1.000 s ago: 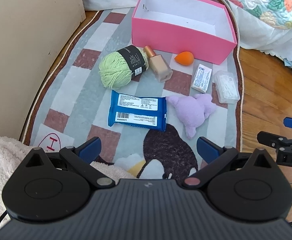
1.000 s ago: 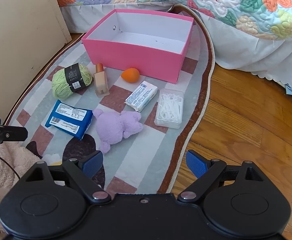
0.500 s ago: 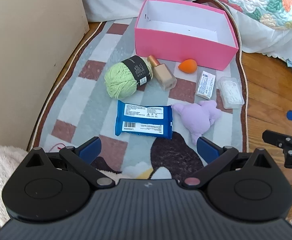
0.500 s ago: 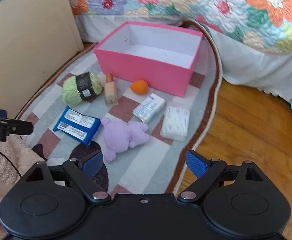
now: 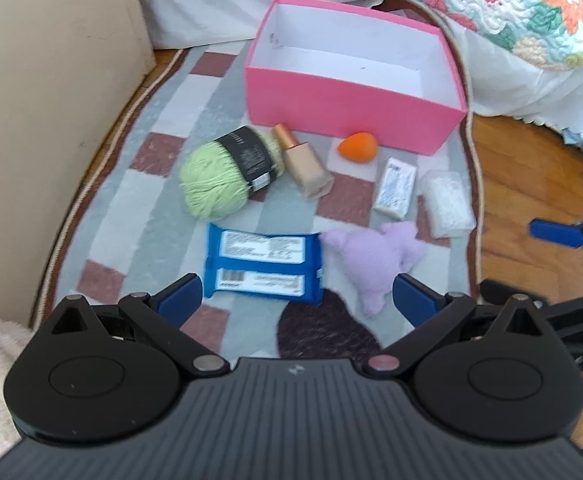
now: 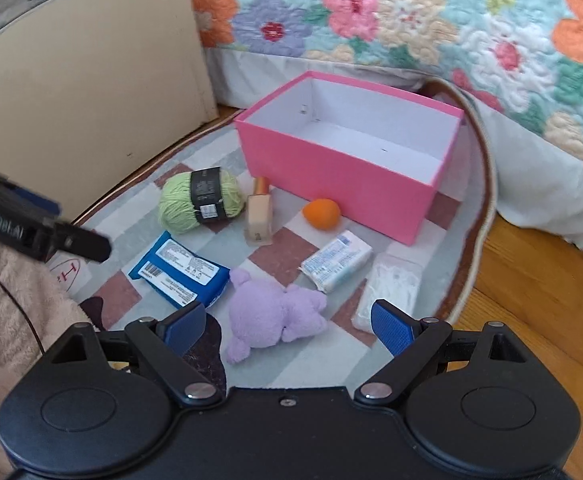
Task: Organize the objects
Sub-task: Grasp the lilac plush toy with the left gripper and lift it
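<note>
An empty pink box (image 5: pixel 351 110) (image 6: pixel 331 172) stands at the far end of a checked rug (image 5: pixel 139 216). In front of it lie a green yarn ball (image 5: pixel 219 180) (image 6: pixel 195 204), a foundation bottle (image 5: pixel 303 166) (image 6: pixel 259 216), an orange sponge (image 5: pixel 357 146) (image 6: pixel 321 214), a white packet (image 5: pixel 395 188) (image 6: pixel 337 260), a clear swab box (image 5: pixel 447 204) (image 6: pixel 391 288), a blue wipes pack (image 5: pixel 263 268) (image 6: pixel 179 270) and a purple plush (image 5: pixel 375 260) (image 6: pixel 271 316). My left gripper (image 5: pixel 297 300) is open above the wipes pack. My right gripper (image 6: pixel 287 322) is open above the plush.
A beige cabinet (image 5: pixel 43 100) stands at the left. A bed with a floral quilt (image 6: pixel 411 20) runs behind the box. Wood floor (image 6: pixel 531 300) lies to the right of the rug. A fluffy cloth (image 6: pixel 7 308) lies near left.
Both grippers have lifted and tilted up, so the bed and box show more. The right gripper has moved closer to the plush. Nothing on the rug has moved.
</note>
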Tool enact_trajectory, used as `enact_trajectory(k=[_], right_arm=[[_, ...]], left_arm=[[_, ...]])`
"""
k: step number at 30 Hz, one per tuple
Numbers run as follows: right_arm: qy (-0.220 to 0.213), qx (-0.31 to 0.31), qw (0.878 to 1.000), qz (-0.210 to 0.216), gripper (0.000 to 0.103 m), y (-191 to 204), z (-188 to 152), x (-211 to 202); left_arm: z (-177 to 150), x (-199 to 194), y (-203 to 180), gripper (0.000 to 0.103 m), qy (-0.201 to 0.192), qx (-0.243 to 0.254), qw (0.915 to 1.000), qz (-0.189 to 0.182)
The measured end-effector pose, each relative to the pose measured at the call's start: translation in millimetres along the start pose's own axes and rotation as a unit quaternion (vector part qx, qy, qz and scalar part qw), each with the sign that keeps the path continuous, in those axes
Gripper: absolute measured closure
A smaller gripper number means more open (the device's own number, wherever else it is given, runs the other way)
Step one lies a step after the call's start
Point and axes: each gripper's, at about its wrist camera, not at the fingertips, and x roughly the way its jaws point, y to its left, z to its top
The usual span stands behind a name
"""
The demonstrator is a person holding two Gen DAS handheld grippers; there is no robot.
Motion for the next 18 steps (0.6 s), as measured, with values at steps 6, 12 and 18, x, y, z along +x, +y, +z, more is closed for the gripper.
enact_trajectory(k=[6,12,18], right_arm=[[-0.030,-0.043,0.998,0.029,0.011,4.2,-4.4,9.4],[-0.025,-0.067,0.996,0.061,0.011,-4.2,-10.8,50.4],[0.009,-0.086,0.994,0.068,0.011,-6.2,-24.8,94.4]], left_arm=[[11.1,26.3,-17.7,0.000,-0.002,0.020,0.9997,-0.014],[20.2,79.7,-31.1,0.003,-0.003,0.039,0.9992,-0.010],[17.1,132.0,-29.9,0.004,0.039,-0.009,0.9981,-0.048]])
